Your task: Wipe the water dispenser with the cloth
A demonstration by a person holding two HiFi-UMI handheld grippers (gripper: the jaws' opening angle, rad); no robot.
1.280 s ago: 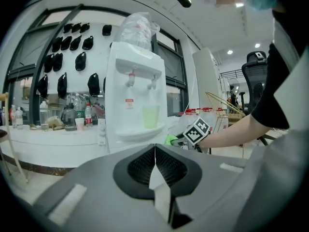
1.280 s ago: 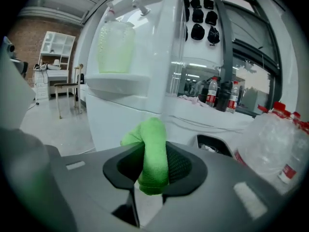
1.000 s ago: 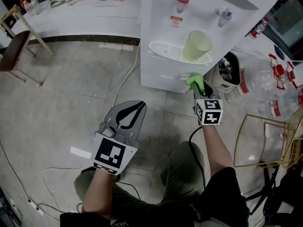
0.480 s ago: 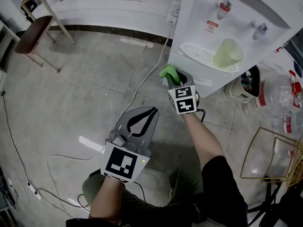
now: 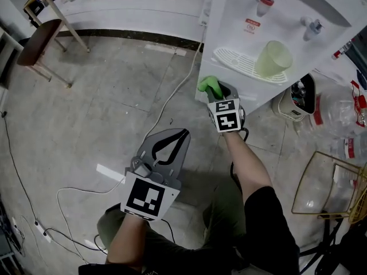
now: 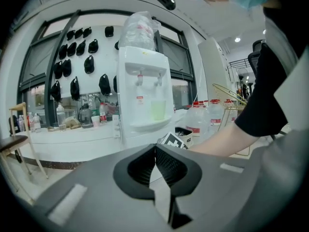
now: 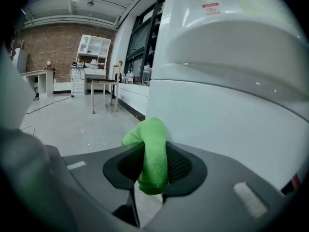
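The white water dispenser point(image 5: 275, 16) stands at the upper right, with a red and a blue tap and a pale green cup point(image 5: 270, 59) on its drip tray. My right gripper point(image 5: 215, 90) is shut on a bright green cloth point(image 5: 207, 85), pressed at the dispenser's lower left corner. In the right gripper view the cloth point(image 7: 153, 153) sits folded between the jaws against the white front panel point(image 7: 231, 120). My left gripper point(image 5: 172, 141) hangs over the floor, shut and holding nothing; in its own view the left gripper point(image 6: 154, 153) points at the dispenser point(image 6: 144, 95).
A white cable point(image 5: 172, 96) runs across the concrete floor to the dispenser. A wooden stool point(image 5: 40, 39) stands at the upper left by a low white counter point(image 5: 132, 10). Water bottles point(image 5: 350, 113), a small bin point(image 5: 295, 99) and a gold wire rack point(image 5: 327, 182) crowd the right.
My right gripper with the cloth went from the dispenser's lower front under the tray to its lower left corner. The head view shifted. The left gripper stayed shut.
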